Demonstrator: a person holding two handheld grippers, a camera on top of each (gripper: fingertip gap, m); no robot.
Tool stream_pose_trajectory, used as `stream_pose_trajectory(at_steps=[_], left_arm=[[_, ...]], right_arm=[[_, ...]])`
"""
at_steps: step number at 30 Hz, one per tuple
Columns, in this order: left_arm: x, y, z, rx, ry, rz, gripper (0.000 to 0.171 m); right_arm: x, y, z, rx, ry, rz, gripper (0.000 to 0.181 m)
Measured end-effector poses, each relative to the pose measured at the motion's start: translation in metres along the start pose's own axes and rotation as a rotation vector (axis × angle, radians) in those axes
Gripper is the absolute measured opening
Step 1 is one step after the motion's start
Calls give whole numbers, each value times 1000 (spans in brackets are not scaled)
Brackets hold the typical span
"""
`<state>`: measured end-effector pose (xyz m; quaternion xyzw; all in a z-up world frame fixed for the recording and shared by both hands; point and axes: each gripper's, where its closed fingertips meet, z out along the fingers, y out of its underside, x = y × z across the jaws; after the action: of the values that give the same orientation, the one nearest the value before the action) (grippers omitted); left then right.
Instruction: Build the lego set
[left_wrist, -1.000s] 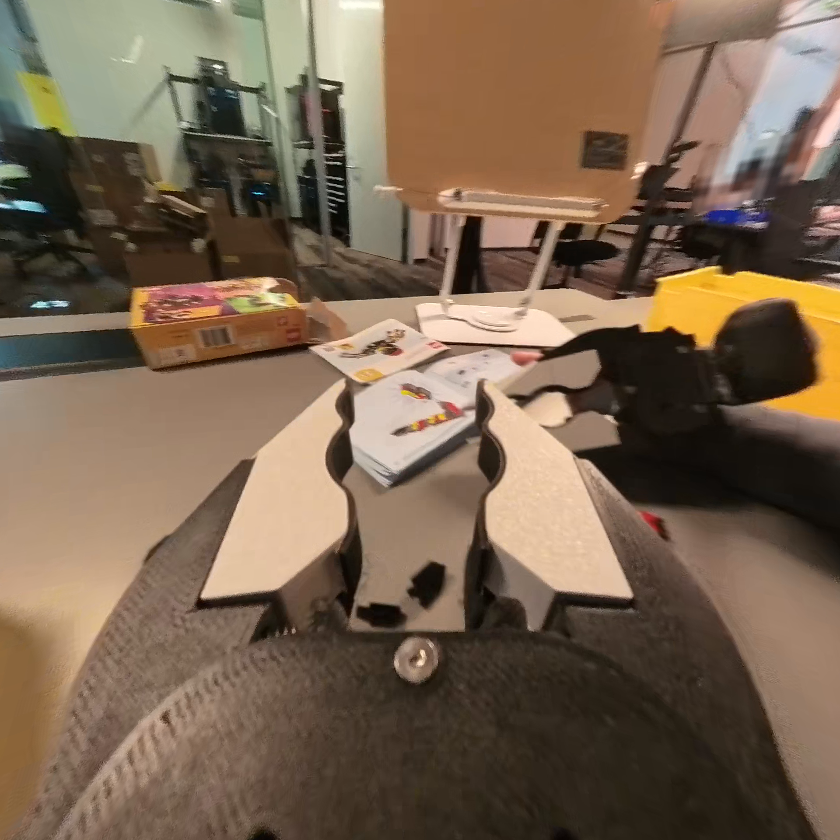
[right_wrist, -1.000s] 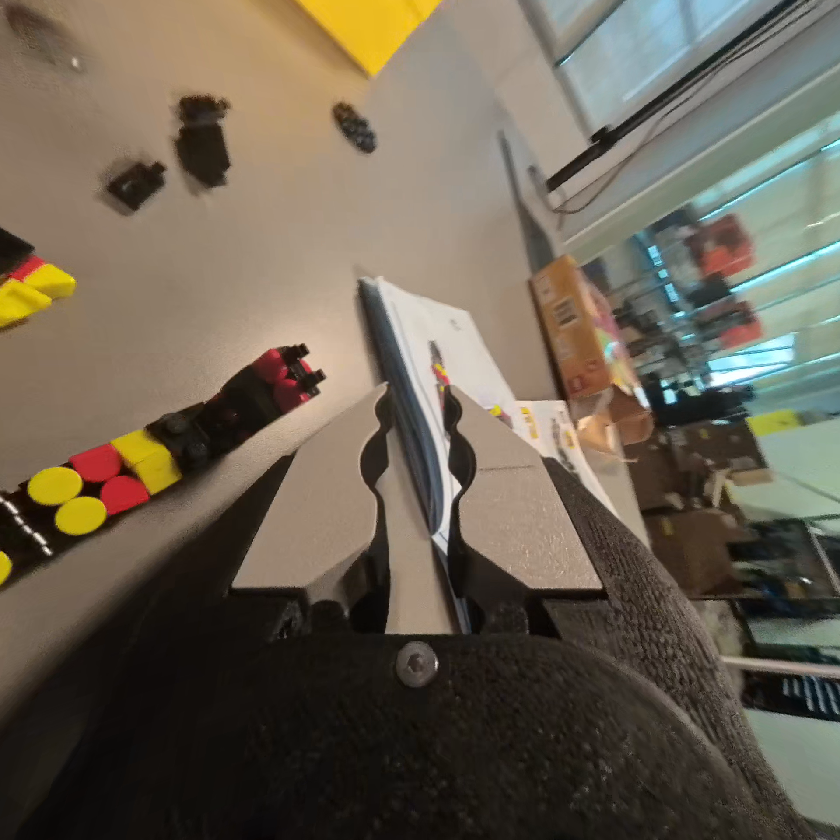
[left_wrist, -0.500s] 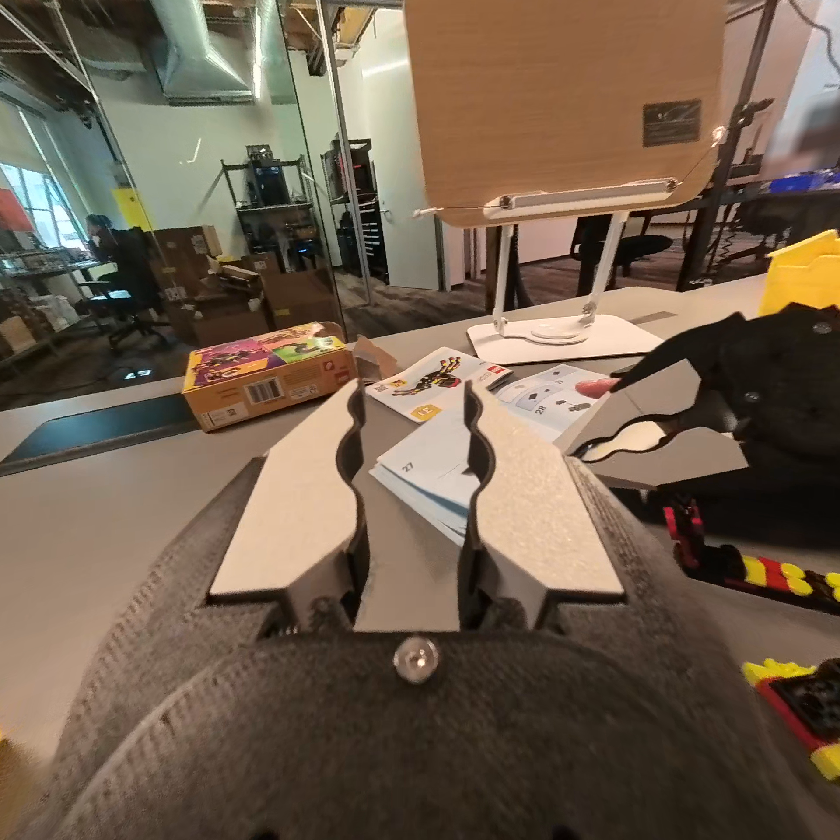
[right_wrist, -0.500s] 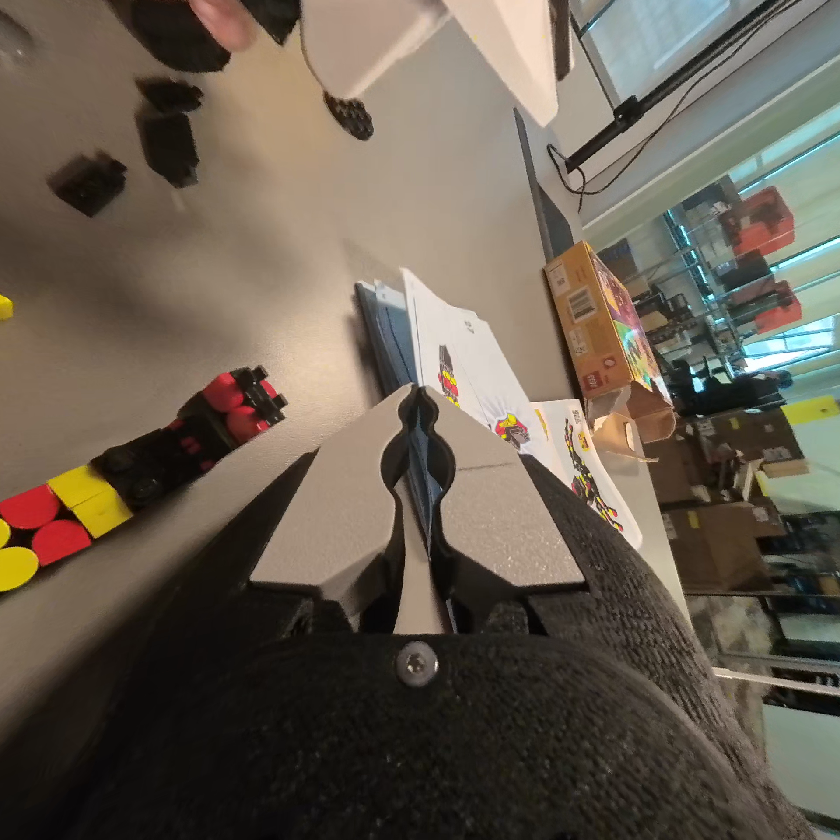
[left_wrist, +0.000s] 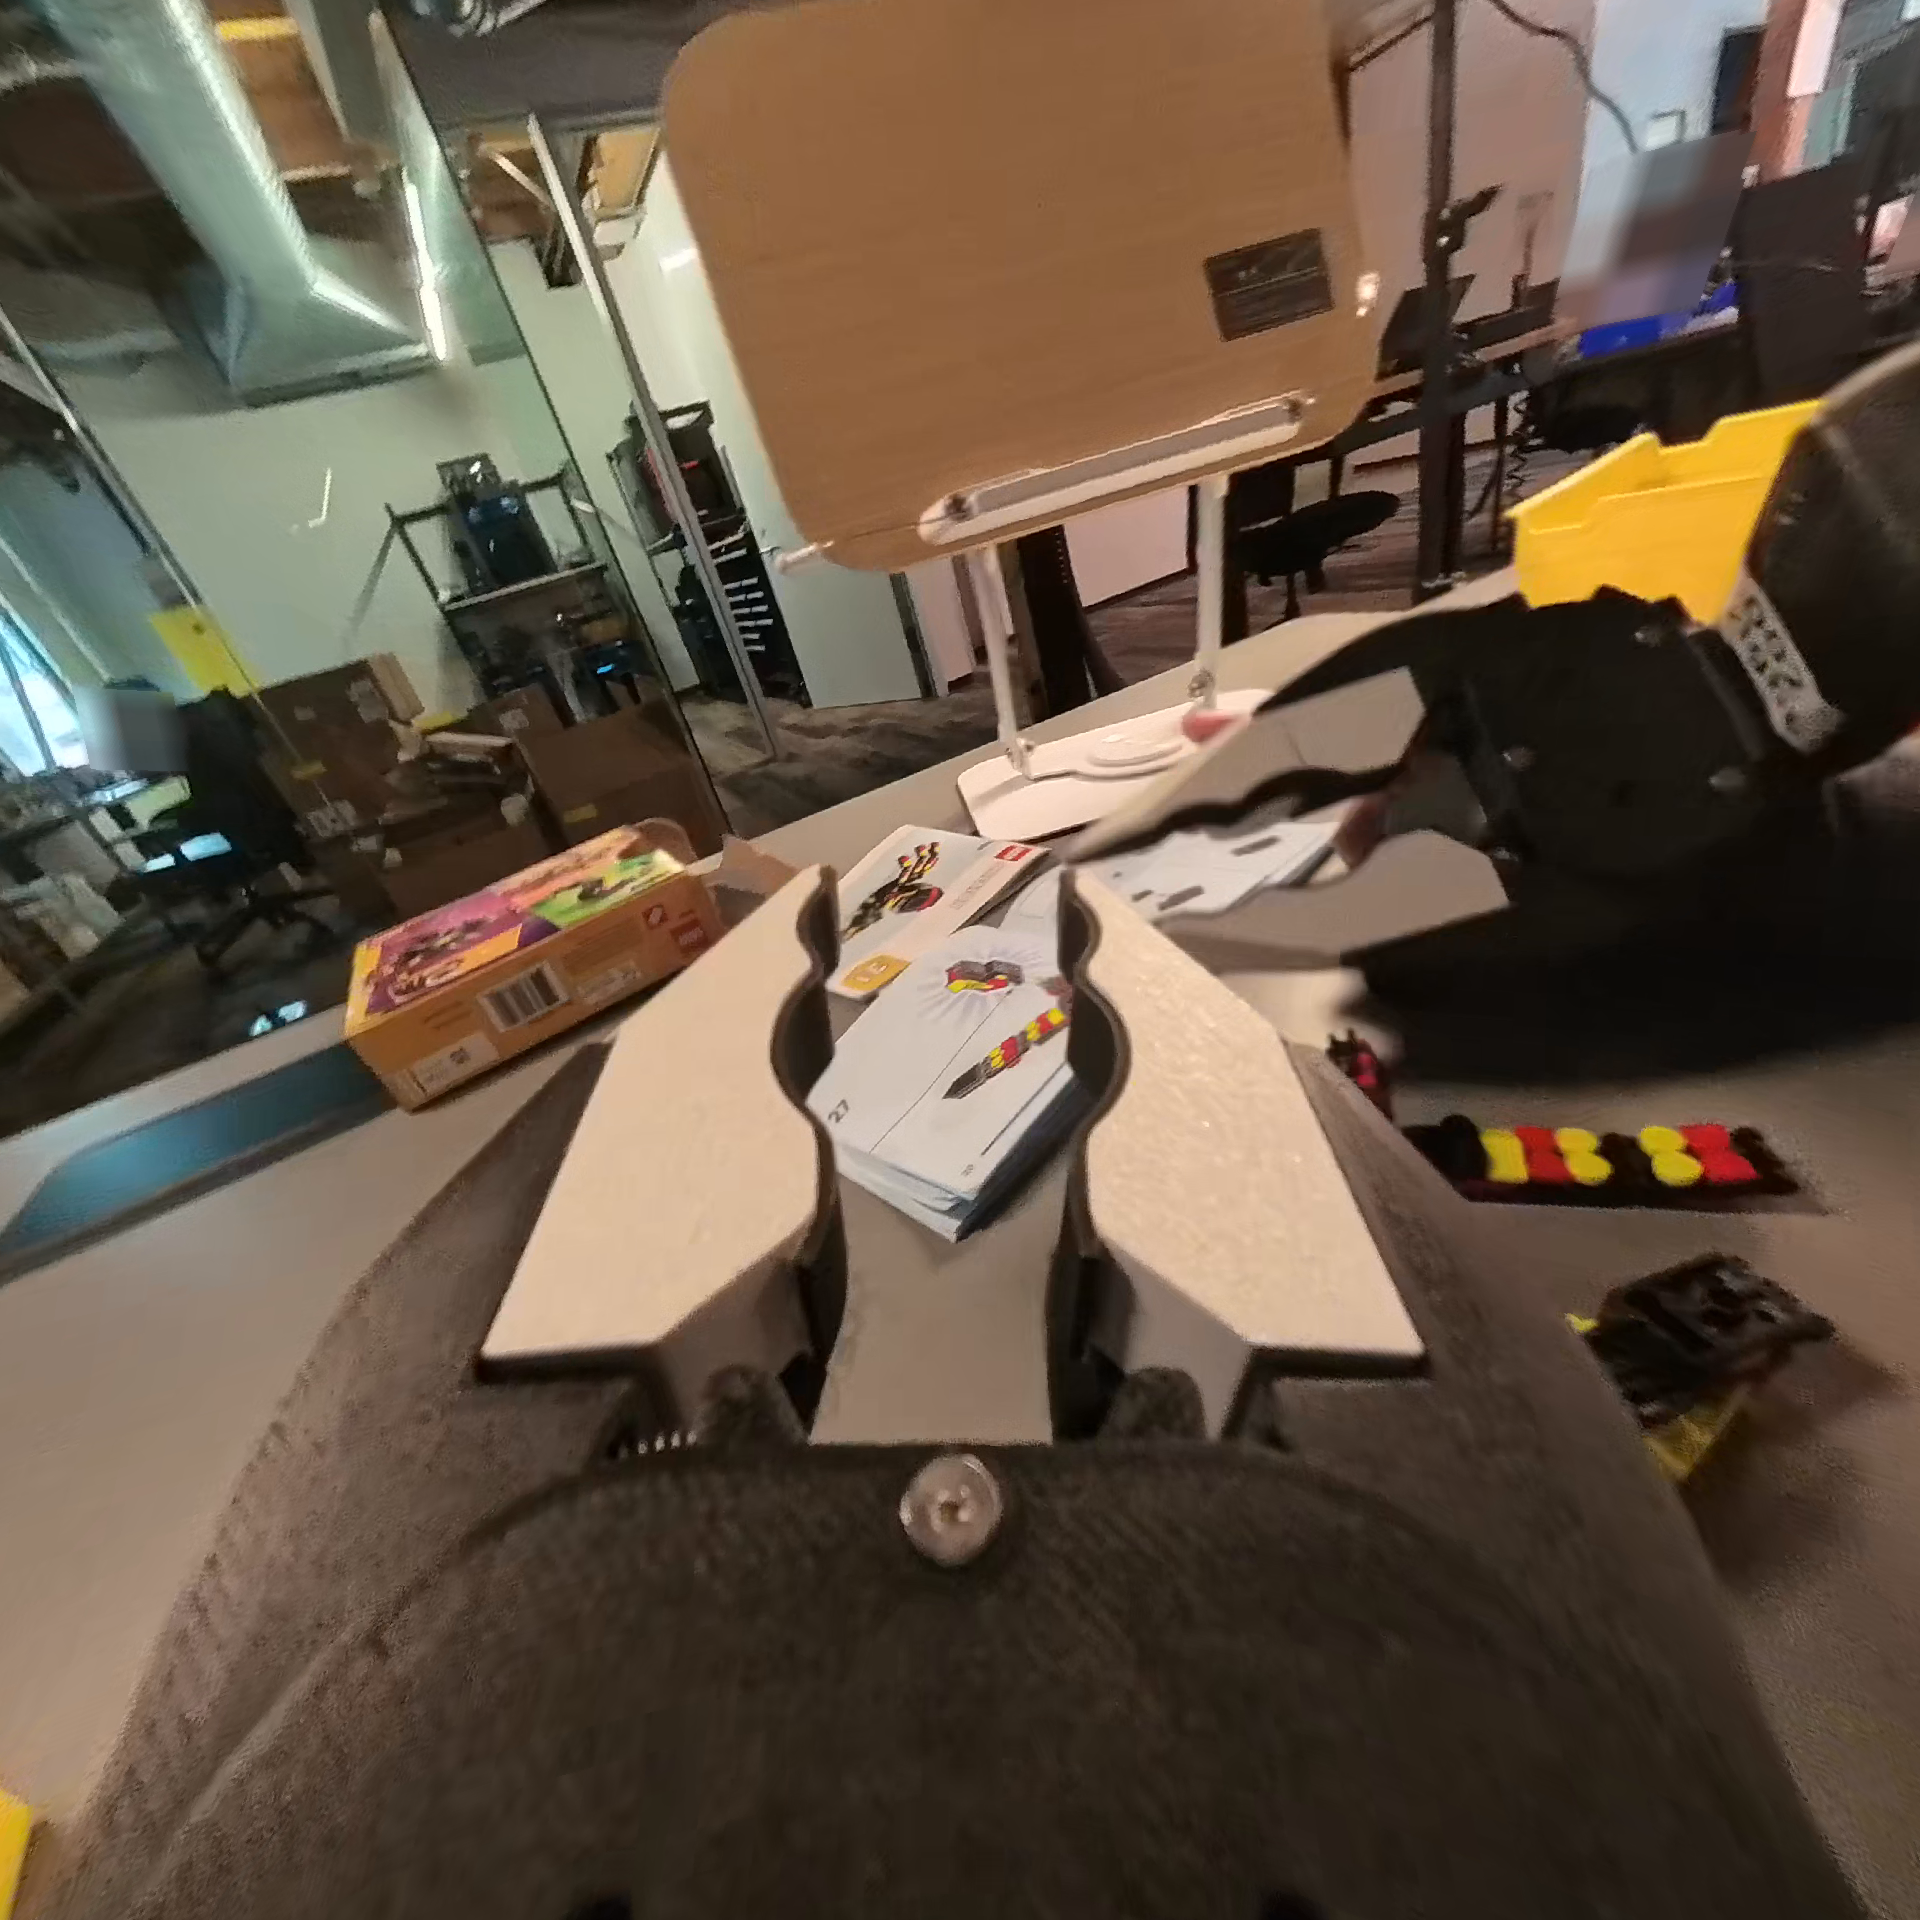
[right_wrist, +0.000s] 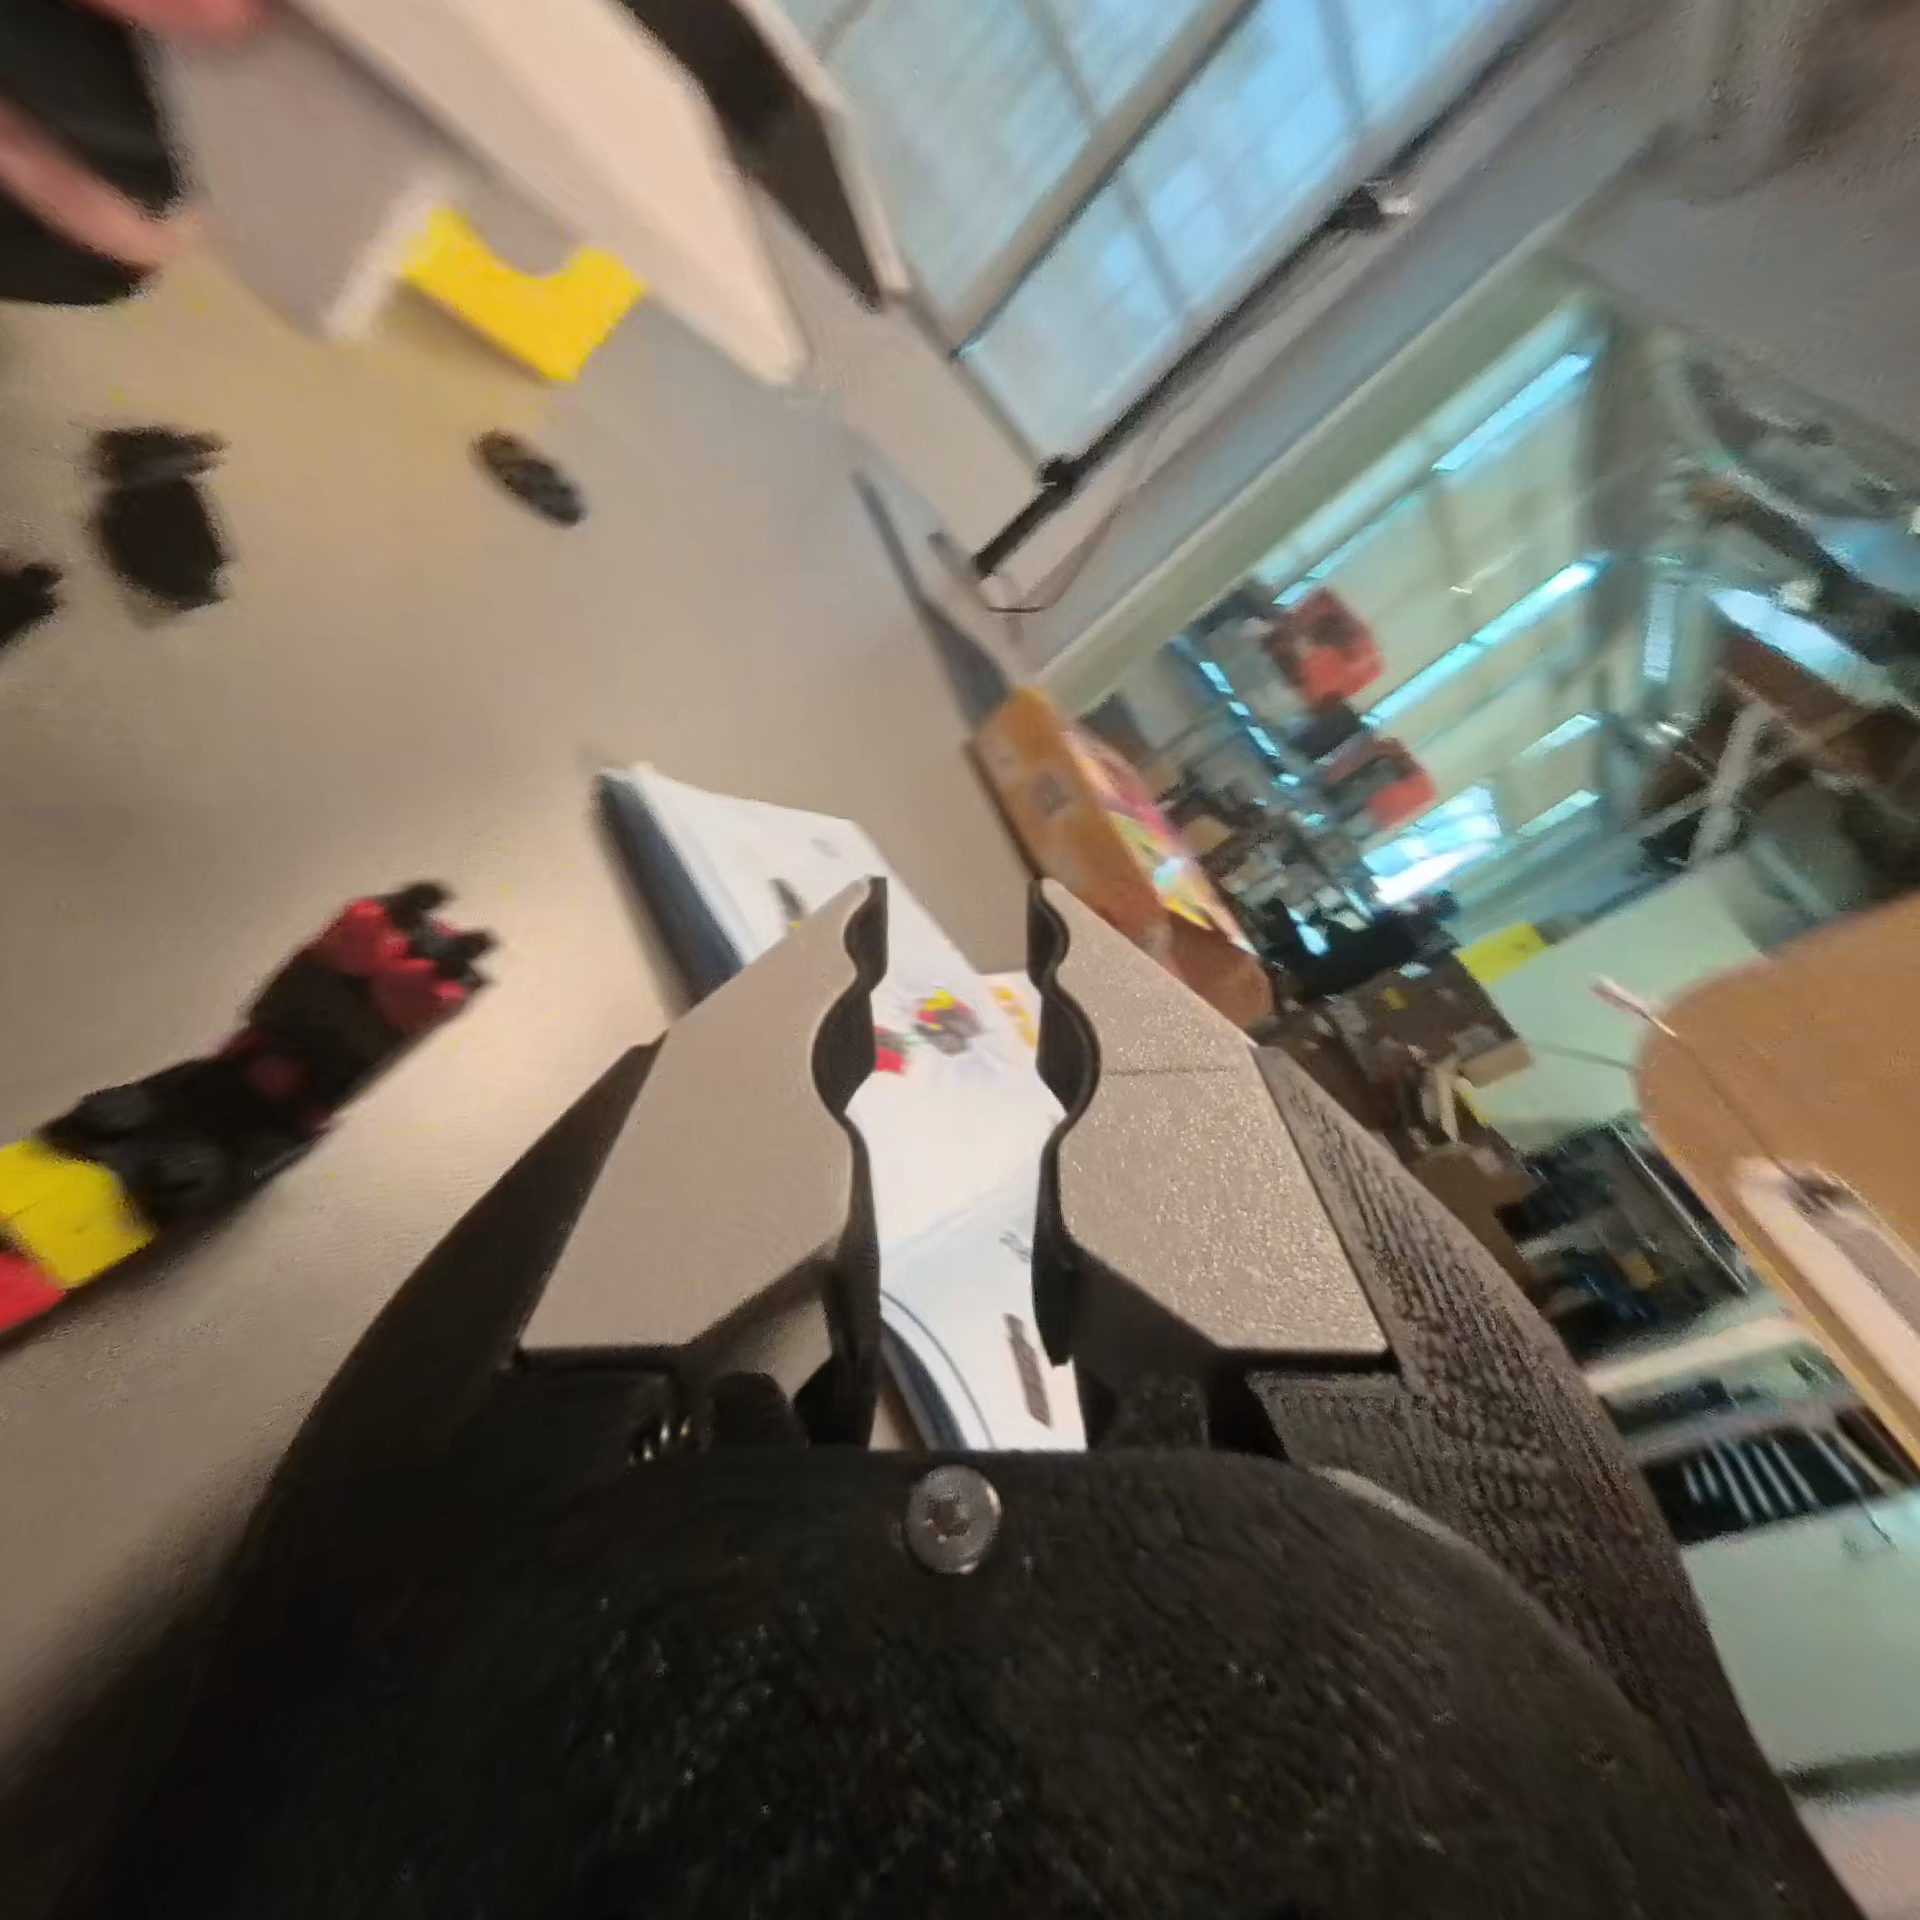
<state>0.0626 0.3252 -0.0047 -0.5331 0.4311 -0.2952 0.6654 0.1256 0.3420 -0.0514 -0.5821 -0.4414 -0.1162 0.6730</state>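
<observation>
An open light-blue instruction booklet (left_wrist: 956, 1081) lies on the grey table, seen between the fingers of my open, empty left gripper (left_wrist: 945, 904), which hovers short of it. My right gripper (right_wrist: 956, 904) is open over the booklet's white pages (right_wrist: 956, 1143); in the left wrist view it (left_wrist: 1143, 894) reaches in from the right with its jaws apart above the booklet's far side. A long black, yellow and red lego strip (left_wrist: 1600, 1153) lies to the right of the booklet and shows in the right wrist view (right_wrist: 260, 1070).
A black and yellow sub-build (left_wrist: 1704, 1340) lies at the near right. An orange lego box (left_wrist: 530, 977) and a second booklet (left_wrist: 935, 894) lie behind. A wooden book stand (left_wrist: 1018, 260) and a yellow bin (left_wrist: 1642, 509) stand at the back. Loose black pieces (right_wrist: 161, 520) lie farther off. About 9 cm separates my left fingertips from my right.
My right gripper, shut on the booklet's pages half a second ago, has opened and let them go. My left gripper stayed open and shifted a little with its view.
</observation>
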Motion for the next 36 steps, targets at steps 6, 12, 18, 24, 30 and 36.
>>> stream_pose_trajectory(at_steps=[6, 12, 18, 24, 30, 36], left_arm=[[55, -53, -20, 90, 180, 57, 42], [62, -143, -112, 160, 347, -57, 44], [-137, -109, -202, -125, -318, -99, 55], [-262, 23, -273, -734, -532, -106, 80], [-266, 114, -297, -1233, -357, -223, 75], [-234, 128, -301, -1367, -201, -485, 10]], right_arm=[[73, 14, -31, 4, 360, 167, 30], [87, 23, -42, -2, 420, 241, 30], [81, 24, -33, 0, 371, 237, 29], [77, 23, -31, 1, 346, 232, 29], [74, 25, -30, -22, 338, 228, 29], [69, 28, -25, -54, 323, 197, 28]])
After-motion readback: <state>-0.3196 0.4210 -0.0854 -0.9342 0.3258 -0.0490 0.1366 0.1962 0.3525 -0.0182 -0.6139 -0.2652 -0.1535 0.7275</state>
